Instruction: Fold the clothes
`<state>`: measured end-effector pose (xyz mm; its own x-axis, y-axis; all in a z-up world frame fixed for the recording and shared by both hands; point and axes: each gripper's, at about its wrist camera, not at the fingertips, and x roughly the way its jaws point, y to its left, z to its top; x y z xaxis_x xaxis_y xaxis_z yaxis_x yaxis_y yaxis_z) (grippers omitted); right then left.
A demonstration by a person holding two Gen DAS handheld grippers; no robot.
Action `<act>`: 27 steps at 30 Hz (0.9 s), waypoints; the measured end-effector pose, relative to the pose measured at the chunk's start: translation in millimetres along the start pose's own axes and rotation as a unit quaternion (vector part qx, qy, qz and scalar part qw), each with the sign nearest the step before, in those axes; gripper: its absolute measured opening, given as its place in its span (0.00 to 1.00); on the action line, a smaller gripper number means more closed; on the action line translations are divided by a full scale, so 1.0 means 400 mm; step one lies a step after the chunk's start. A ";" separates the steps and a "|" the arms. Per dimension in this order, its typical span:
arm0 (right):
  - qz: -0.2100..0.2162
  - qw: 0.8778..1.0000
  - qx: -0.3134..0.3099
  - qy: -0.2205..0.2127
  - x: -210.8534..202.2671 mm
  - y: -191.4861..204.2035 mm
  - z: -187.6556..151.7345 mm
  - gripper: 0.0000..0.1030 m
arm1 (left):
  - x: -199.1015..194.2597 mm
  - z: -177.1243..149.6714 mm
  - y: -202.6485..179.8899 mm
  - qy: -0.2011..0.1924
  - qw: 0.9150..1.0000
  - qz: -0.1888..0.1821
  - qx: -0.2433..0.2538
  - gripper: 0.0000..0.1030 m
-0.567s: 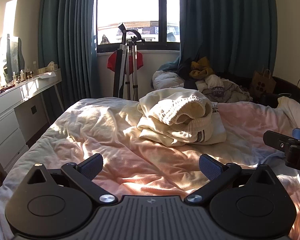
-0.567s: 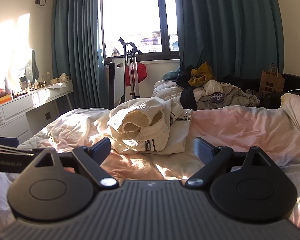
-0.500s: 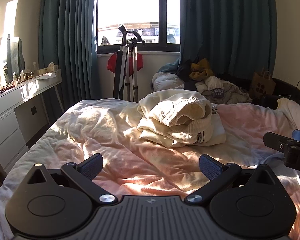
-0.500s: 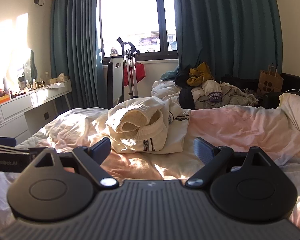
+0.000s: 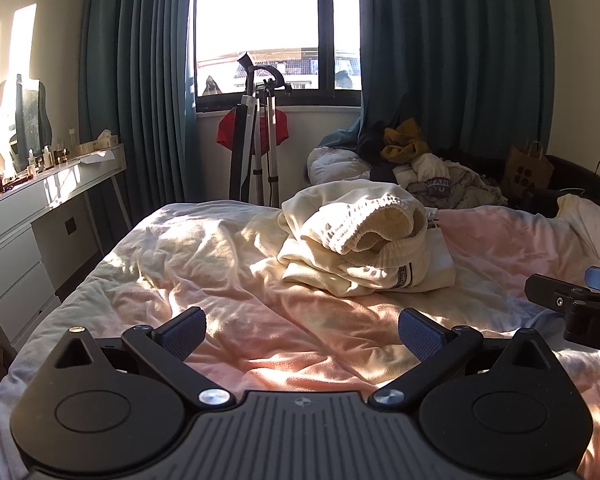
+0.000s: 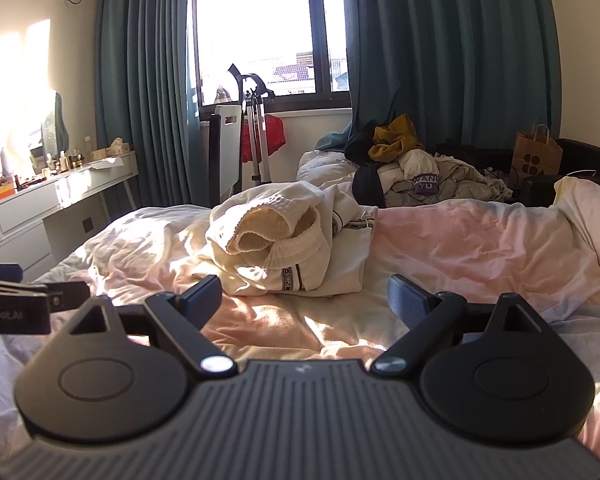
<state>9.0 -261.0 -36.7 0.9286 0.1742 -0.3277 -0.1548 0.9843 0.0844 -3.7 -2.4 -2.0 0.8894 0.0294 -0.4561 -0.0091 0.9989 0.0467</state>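
The left gripper [image 5: 302, 328] has its fingers [image 5: 182, 330] wide apart over bare bedding, gripping nothing. The right gripper [image 6: 304, 296] likewise has its fingers [image 6: 406, 300] spread wide and empty. Beyond both, one cream garment [image 5: 364, 248] lies bunched near the middle of the bed [image 5: 204, 264], toward its far edge. Its ribbed opening faces the grippers, and its long axis runs roughly across the bed. One heap of clothes [image 5: 424, 176] sits past the bed's far edge.
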 end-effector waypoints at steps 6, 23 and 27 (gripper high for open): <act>0.001 1.000 -0.006 -0.002 -0.004 0.003 -0.003 0.89 | 0.005 -0.003 0.001 0.003 1.000 -0.001 0.001 1.00; -0.005 1.000 0.012 -0.002 -0.004 -0.010 -0.006 0.89 | -0.003 -0.002 0.000 -0.007 1.000 0.005 -0.001 1.00; -0.003 1.000 0.010 0.000 -0.004 -0.004 -0.008 0.89 | -0.002 -0.004 0.003 -0.005 1.000 0.003 -0.003 1.00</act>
<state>6.7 -262.8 -39.5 0.9298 0.1676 -0.3277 -0.1417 0.9847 0.1017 -5.1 -1.2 -3.0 0.8943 0.0356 -0.4460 -0.0177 0.9989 0.0443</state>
